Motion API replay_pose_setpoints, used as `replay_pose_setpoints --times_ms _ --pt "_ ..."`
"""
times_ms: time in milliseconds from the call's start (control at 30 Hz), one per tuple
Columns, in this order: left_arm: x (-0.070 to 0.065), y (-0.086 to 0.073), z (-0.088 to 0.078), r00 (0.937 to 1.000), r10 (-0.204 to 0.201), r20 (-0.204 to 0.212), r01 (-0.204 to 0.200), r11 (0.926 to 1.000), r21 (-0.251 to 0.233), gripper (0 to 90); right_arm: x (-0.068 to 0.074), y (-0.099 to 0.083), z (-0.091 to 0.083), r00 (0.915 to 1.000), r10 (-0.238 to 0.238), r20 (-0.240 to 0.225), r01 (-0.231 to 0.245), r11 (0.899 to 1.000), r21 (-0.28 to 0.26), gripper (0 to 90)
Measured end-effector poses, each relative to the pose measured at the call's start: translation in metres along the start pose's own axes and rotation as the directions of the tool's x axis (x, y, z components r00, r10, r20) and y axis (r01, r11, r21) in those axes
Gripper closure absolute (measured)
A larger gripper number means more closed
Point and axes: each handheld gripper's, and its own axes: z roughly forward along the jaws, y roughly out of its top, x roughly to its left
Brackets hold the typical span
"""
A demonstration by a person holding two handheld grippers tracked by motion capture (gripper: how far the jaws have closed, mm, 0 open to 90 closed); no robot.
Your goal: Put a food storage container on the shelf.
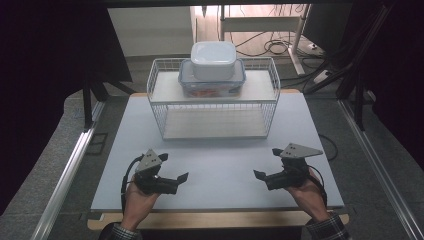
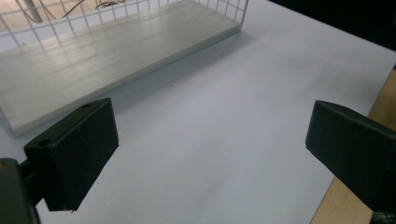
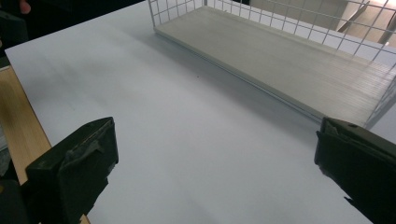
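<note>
Left gripper (image 1: 176, 171) and right gripper (image 1: 266, 166) low over the white table (image 1: 220, 165), near its front edge, well apart, fingers spread wide, nothing in them. Wire rack (image 1: 214, 100) at the far side; on its top shelf a clear box (image 1: 212, 80) with a white tub (image 1: 213, 60) stacked on it.

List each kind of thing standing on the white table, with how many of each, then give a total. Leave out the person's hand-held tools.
White wire rack with two shelves: 1
Clear food box with blue-rimmed lid, on the rack's top shelf: 1
White lidded food box, stacked on the clear one: 1
Total: 3
</note>
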Motion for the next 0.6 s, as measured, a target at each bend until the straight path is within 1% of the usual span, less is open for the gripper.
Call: replay_pose_setpoints --times_ms 100,300,433,600 --pt "0.002 -0.009 0.0 0.9997 0.001 -0.024 -0.001 0.9999 0.016 2.1 -0.002 -0.004 -0.003 1.0 0.006 0.008 -0.006 1.0 -0.006 0.0" --pt "0.005 -0.021 0.0 0.9986 0.004 -0.053 -0.002 0.9994 0.036 1.9 -0.005 -0.019 -0.004 0.9994 0.014 0.033 -0.014 1.0 0.011 0.0" --pt "0.006 -0.027 -0.001 0.9981 -0.001 -0.062 0.004 0.9992 0.04 1.7 -0.007 -0.033 -0.003 0.998 0.009 0.062 -0.011 0.999 0.036 0.0" --pt "0.008 -0.034 0.001 0.9978 0.0 -0.067 0.003 0.9986 0.053 1.5 -0.009 -0.044 -0.005 0.997 0.016 0.075 -0.02 0.998 0.054 0.0"
